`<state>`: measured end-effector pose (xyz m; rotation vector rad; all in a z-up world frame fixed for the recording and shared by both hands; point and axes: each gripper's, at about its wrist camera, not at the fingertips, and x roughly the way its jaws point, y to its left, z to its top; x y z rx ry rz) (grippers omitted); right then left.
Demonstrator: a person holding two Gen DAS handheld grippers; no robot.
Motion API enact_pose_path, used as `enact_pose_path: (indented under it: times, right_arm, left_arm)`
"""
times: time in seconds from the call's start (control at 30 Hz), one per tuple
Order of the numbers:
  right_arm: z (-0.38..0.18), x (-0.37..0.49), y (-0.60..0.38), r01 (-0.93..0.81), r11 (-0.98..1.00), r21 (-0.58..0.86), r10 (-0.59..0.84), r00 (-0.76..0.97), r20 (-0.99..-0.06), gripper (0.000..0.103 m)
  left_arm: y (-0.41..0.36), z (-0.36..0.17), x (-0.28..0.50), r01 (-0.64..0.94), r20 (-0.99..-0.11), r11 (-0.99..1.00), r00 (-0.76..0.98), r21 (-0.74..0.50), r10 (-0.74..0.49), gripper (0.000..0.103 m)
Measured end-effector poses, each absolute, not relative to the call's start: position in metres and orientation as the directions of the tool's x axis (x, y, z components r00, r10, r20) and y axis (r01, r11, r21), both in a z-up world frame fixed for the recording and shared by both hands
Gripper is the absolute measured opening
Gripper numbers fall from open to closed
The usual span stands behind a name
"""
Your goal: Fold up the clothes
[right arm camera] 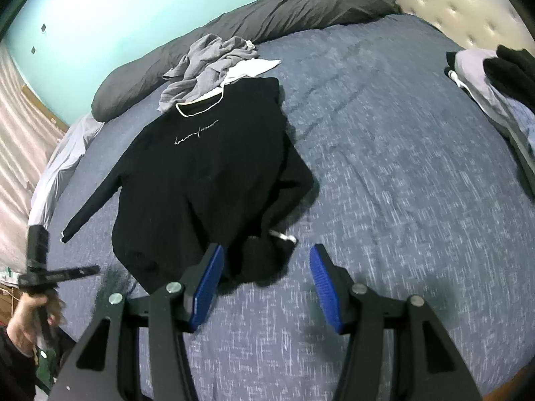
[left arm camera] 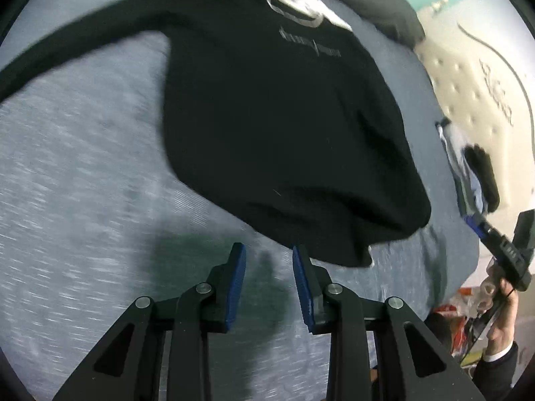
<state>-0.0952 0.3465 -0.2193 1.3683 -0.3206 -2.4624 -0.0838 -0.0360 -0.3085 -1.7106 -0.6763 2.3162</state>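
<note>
Black sweatshirt (right arm camera: 207,180) flat on bed (right arm camera: 384,183), white chest script too blurred to read, left gripper (left arm camera: 269,250) and right gripper (right arm camera: 265,254) released.

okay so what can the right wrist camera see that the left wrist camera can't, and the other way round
Only the right wrist view shows the black long-sleeved sweatshirt's outstretched sleeve down to its white-edged cuff, the pale pink curtain, and the right gripper's open, empty jaws from behind.

Only the left wrist view shows the left gripper's jaws up close, open with nothing between them, just short of the sweatshirt's hem.

Both show the sweatshirt flat on the blue-grey bedspread, the crumpled grey garment at its collar, the dark grey pillow, the cream tufted headboard and a stack of folded clothes.
</note>
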Motion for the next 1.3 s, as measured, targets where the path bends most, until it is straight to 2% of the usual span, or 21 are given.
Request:
enact_pose_path:
  times: [0.07,0.17,0.67,0.73,0.77,0.8,1.03,1.3]
  right_arm:
    - [-0.219,-0.091,0.351,0.149,-0.926,0.348,-0.374,-0.503,-0.779,0.055]
    - [-0.22,-0.087,0.356,0.142,-0.923,0.358,-0.379,-0.506,-0.775,0.055]
    - [-0.227,-0.082,0.385,0.114,-0.915,0.386,-0.387,-0.514,-0.765,0.055]
    - [-0.226,-0.082,0.387,0.107,-0.915,0.389,-0.385,-0.519,-0.763,0.055]
    - [-0.226,-0.083,0.388,0.106,-0.915,0.389,-0.384,-0.52,-0.763,0.055]
    - [-0.226,-0.083,0.387,0.106,-0.915,0.388,-0.384,-0.519,-0.764,0.055]
    - [-0.223,-0.084,0.384,0.113,-0.915,0.388,-0.387,-0.521,-0.761,0.055]
    - [-0.212,-0.078,0.376,0.137,-0.917,0.375,-0.388,-0.528,-0.756,0.055]
  left_arm:
    - [-0.019,-0.318,-0.085,0.118,-0.85,-0.867,-0.301,-0.484,0.433,0.033]
    - [-0.001,-0.327,-0.087,0.125,-0.849,-0.861,-0.287,-0.492,0.444,0.041]
    - [0.017,-0.355,-0.105,0.232,-0.821,-0.805,-0.339,-0.546,0.459,0.039]
    - [0.018,-0.353,-0.107,0.229,-0.829,-0.818,-0.345,-0.528,0.439,0.025]
    - [0.018,-0.351,-0.108,0.226,-0.834,-0.825,-0.348,-0.518,0.428,0.013]
    - [0.018,-0.35,-0.108,0.221,-0.834,-0.828,-0.351,-0.515,0.425,0.006]
    - [0.018,-0.323,-0.103,0.161,-0.819,-0.844,-0.386,-0.512,0.424,0.003]
    - [-0.007,-0.238,-0.089,0.047,-0.761,-0.853,-0.48,-0.52,0.437,0.003]
